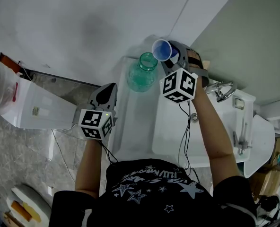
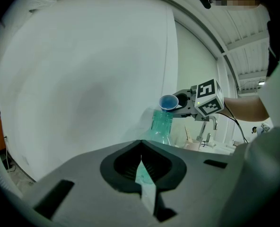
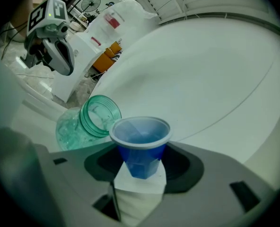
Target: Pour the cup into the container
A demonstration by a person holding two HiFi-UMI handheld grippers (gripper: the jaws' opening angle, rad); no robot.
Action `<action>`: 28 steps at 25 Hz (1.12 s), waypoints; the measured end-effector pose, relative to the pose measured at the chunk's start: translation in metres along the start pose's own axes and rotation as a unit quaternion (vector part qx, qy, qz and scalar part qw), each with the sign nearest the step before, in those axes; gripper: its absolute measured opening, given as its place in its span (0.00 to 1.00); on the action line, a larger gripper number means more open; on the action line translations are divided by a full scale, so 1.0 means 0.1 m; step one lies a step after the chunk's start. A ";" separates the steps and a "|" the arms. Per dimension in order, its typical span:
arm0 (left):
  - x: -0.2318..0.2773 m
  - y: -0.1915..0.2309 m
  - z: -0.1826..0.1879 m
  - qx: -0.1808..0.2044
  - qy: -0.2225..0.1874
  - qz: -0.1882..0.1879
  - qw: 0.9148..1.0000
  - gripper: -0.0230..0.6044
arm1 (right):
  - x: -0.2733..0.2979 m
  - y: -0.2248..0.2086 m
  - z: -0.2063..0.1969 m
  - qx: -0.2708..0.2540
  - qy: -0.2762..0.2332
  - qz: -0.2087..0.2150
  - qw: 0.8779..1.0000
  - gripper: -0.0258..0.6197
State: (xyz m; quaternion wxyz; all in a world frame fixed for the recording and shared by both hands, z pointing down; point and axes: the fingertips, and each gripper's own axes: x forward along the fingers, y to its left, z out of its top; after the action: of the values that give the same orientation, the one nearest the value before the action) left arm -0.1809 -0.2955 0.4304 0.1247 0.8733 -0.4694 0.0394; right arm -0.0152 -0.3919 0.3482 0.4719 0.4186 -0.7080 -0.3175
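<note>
Glossy plastic cup [image 3: 140, 141]; translucent, glassy green container [image 3: 90, 122].

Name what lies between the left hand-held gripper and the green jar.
Nothing: head view shows a bare stretch between left hand-held gripper and green jar.

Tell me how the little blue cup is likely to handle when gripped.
The blue cup looks like thin-walled plastic, so probably light and easily crushed. Its smooth tapered sides, pinched near the base by the right gripper, could slip if squeezed hard.

cup [image 1: 162, 49] just right of container [image 1: 142, 72] mouth, tap [image 1: 220, 89] farther right
</note>
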 end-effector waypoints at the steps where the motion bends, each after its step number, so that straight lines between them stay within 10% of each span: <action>1: 0.00 -0.01 0.00 0.000 0.000 0.000 1.000 0.06 | 0.00 0.00 0.00 -0.004 0.000 -0.001 1.000 0.42; 28: -0.03 -0.02 0.04 0.000 -0.006 0.001 1.000 0.06 | -0.01 -0.05 0.01 -0.061 0.006 -0.036 0.997 0.42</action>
State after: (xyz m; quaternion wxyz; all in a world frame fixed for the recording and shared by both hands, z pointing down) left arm -0.1810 -0.2932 0.4258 0.1218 0.8731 -0.4709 0.0341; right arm -0.0144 -0.3937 0.3433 0.4890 0.4159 -0.6689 -0.3748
